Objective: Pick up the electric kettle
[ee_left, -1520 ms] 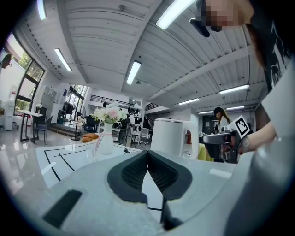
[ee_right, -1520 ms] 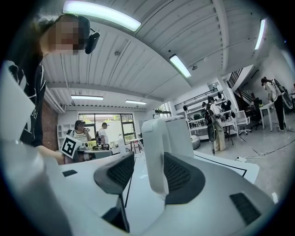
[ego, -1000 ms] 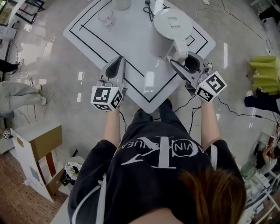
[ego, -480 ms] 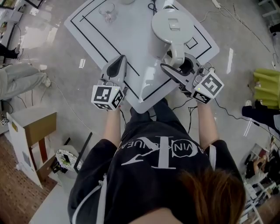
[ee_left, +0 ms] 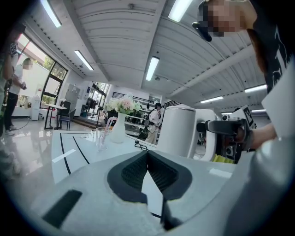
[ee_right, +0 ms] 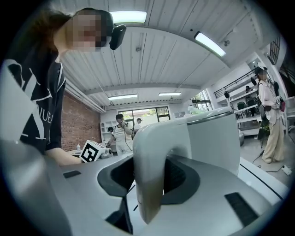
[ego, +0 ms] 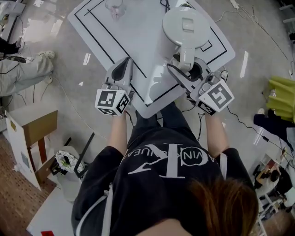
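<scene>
The white, round-lidded electric kettle (ego: pixel 184 27) stands on the tabletop (ego: pixel 129 37). The right claw (ego: pixel 184 69), its jaws just closing, pinches the kettle's looped handle (ee_right: pixel 150 184). The left claw (ego: pixel 123 69) is pressed together.

Left of the electric kettle (ego: pixel 184 25) the table (ego: pixel 133 41) lies bare; 1 glass (ego: pixel 114 7) stands farther left, a cable (ego: pixel 164 3) behind it.

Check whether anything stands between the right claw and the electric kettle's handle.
Nothing visible does. The handle of the electric kettle already sits between the jaws of the right claw, which have just been closing; the pads look pressed against its sides. The left claw is off to the side, shut and empty.
</scene>
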Demonstrator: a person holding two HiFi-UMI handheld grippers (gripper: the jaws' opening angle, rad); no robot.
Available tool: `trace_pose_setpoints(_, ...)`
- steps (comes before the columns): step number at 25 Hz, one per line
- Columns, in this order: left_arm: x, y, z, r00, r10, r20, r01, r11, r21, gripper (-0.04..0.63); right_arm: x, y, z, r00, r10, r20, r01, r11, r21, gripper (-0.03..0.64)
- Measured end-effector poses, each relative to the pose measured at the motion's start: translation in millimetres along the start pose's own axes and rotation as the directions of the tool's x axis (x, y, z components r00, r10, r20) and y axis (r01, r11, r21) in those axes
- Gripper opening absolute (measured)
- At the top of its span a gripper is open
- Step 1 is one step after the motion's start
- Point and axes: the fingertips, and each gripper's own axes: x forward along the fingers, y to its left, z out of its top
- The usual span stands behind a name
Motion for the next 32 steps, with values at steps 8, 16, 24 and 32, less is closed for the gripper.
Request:
trace_pose_setpoints(8, -2, 3, -9, 1.000, 0.005, -0.018, -0.006, 1.000, -0.022, 0.006, 1, 0, 9, 0.994, -0.004, 0.113, 0.007, 1.000, -0.025, 0.130)
trace_pose_setpoints(16, -10, 17, -5, 1.000, 0.025, -0.019, -0.026, 0.999, -0.023, 0.006, 8, -11, 26, 0.976, -0.023, 0.217, 0.019, 1.000, 0.020, 0.127)
trace_pose_setpoints(24, -15, 25, 6, 1.000, 0.024, -0.001, -0.024, 1.000, -0.015, 0.006, 12, -19, 38, 0.967, -0.052, 0.251, 0.041, 0.998, 0.050, 0.127)
trace_pose_setpoints(32, -17, 26, 13, 1.000, 0.019, 0.014, -0.019, 1.000, -0.002, 0.006, 11, -16, 49, 0.962, -0.044, 0.270, 0.039, 0.999, 0.021, 0.127)
